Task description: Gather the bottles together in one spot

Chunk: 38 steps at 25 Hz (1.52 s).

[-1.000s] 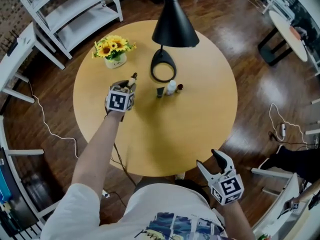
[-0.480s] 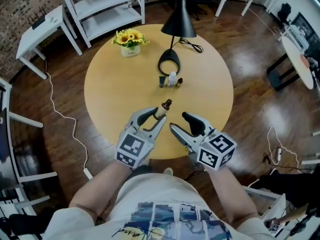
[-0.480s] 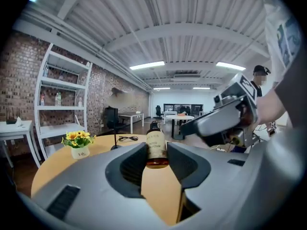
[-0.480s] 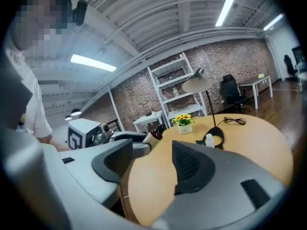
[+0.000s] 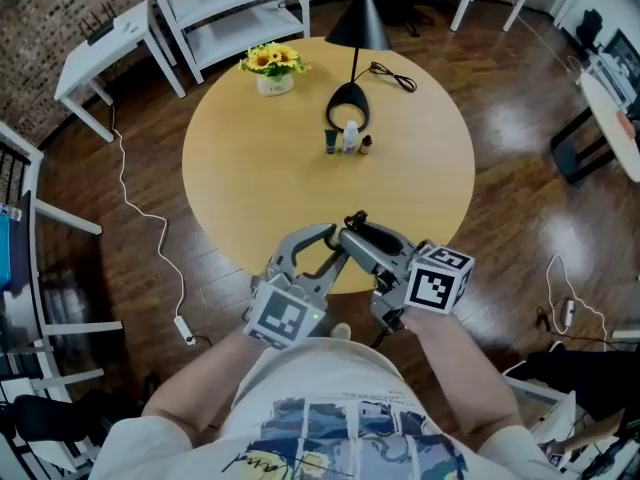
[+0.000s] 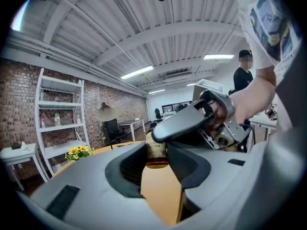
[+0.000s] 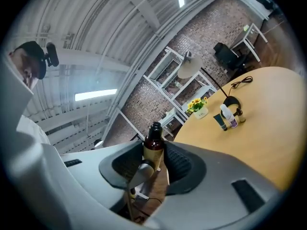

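An amber bottle with a black cap (image 5: pixel 356 216) (image 6: pixel 156 152) (image 7: pixel 153 146) is held in the air over the near edge of the round wooden table (image 5: pixel 250 168). My left gripper (image 5: pixel 338 242) (image 6: pixel 157 170) is shut on it. My right gripper (image 5: pixel 352 231) (image 7: pixel 154 166) has just been closing and its pads now press the same bottle from the other side; the two grippers cross each other. By the lamp base stand a green tube (image 5: pixel 330 142), a white bottle (image 5: pixel 349 137) and a small brown bottle (image 5: pixel 366 144).
A black lamp (image 5: pixel 358 18) and a pot of sunflowers (image 5: pixel 273 68) stand at the table's far side. White shelves (image 5: pixel 230 8) and a small white table (image 5: pixel 100 53) lie beyond. A cable (image 5: pixel 150 238) runs over the floor at left.
The left gripper carried the amber bottle from the table's left part back to the near edge. The right gripper rose beside it and closed its wide jaws onto the same bottle.
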Motion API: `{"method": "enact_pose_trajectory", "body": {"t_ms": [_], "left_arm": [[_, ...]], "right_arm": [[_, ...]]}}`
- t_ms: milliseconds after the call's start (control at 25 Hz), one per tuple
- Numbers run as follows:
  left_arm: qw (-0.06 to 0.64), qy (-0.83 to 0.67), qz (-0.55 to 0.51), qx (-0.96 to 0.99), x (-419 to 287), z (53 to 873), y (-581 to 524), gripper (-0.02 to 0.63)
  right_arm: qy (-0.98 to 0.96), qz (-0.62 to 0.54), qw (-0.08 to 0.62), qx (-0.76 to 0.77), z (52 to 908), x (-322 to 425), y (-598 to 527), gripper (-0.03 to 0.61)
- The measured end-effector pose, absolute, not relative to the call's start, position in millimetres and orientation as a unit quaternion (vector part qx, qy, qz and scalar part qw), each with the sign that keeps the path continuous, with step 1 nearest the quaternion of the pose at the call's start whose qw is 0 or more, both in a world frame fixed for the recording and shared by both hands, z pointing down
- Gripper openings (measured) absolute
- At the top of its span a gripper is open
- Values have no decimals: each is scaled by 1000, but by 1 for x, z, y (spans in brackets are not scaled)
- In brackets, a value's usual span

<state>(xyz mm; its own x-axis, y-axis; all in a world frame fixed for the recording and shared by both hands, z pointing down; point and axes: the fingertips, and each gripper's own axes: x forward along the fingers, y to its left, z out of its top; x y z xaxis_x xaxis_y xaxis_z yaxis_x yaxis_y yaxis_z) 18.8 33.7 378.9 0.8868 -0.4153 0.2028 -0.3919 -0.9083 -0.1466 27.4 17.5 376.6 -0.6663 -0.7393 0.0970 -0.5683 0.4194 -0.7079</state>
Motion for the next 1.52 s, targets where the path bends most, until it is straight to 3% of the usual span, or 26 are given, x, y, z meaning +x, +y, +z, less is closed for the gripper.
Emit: {"method": "enact_pose_trajectory", "body": {"t_ms": [320,560,680,1040,1280,1400,1520], "left_arm": [[70,94,-150,-982,22,375,52,141],[98,-56,-229,-967,15,349,38,141],[135,-133,-294,-937,24,365,43,141],[153,-248,-353,-889,26,394,39,89],[132,-279,-355,-882,32,396,19,77],[128,-287,-355,-880,32,397,5,77],[129,-276,-362,-881,32,399,-22,77]], "right_arm": [[856,-311,58,-409,380,41,28,127],[894,-175,-139,-388,399,29,39,127],[903,-148,-182,-360,406,14,38,127],[903,-138,-222,-342,419,6,22,127],[894,-133,-211,-373,422,10,2,129],[885,-133,-204,-397,425,17,-10,198],[869,-138,-196,-433,430,31,-18,212]]}}
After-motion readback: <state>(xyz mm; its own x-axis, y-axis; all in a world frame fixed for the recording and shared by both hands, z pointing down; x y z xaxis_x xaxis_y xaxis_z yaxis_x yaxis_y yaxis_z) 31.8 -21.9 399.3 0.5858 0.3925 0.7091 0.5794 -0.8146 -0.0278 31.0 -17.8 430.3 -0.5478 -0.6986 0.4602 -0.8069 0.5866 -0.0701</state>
